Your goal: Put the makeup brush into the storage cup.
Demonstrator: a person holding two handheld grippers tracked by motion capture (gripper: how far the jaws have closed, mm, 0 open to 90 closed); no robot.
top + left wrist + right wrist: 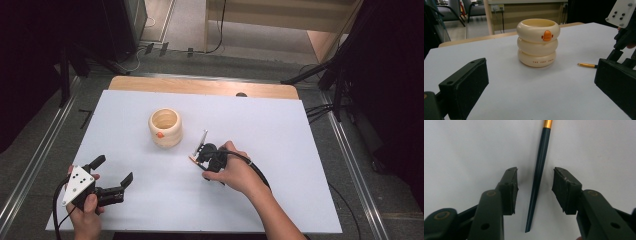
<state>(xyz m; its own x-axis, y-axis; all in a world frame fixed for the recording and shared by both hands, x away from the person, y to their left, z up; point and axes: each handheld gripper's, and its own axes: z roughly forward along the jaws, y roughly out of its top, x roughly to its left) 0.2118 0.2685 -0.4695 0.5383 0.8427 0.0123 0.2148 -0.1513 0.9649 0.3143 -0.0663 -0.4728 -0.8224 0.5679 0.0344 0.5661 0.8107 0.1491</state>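
Note:
A slim stick with a dark teal tapered handle point(539, 170) and a gold band lies flat on the white tabletop point(280, 130). My right gripper point(535, 191) is open, one jaw on each side of the handle and neither touching it. From above, the right gripper point(200, 152) hovers low over the stick point(204, 136), right of the cup. A cream cup point(165, 127) made of three stacked rings carries a small orange beak. My left gripper point(116, 168) rests open at the near left with nothing in it. In its own view, the left gripper point(540, 87) faces the cup point(538, 42) and the stick's gold end point(587, 65).
The white tabletop has a wooden strip point(200, 86) along its far edge. Metal rails and dark stands point(335, 80) flank the table. Cables point(320, 110) run off the far right side. The right hand's gripper point(624, 30) stands at the right in the left gripper view.

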